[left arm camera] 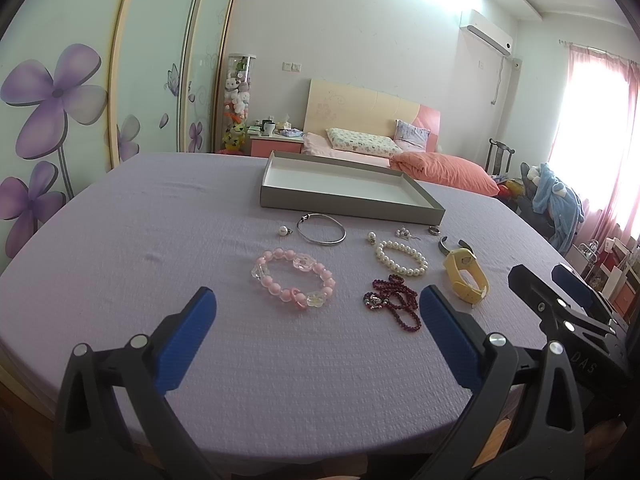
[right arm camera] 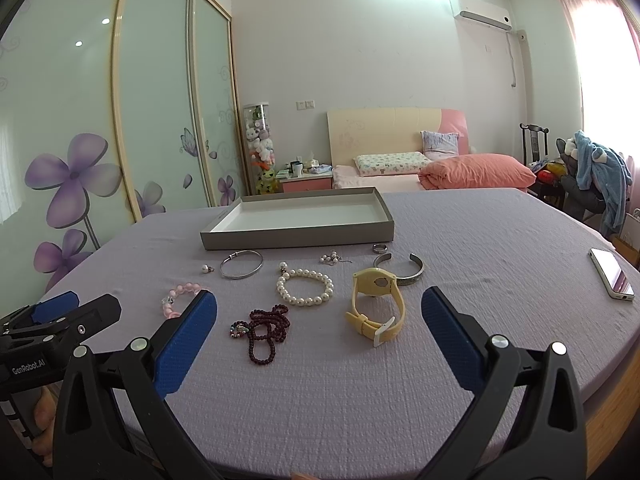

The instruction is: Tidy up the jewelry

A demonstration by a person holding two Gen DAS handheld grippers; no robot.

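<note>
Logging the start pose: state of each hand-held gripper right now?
Left hand-held gripper: open, holding nothing.
Right hand-held gripper: open, holding nothing.

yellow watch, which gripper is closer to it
Right. The right gripper has the yellow watch just ahead between its open fingers; the left gripper sits farther left, facing the pink bracelet.

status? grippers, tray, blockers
Left gripper and right gripper open, empty. Tray empty; jewelry loose on the table. Nothing blocking.
</note>
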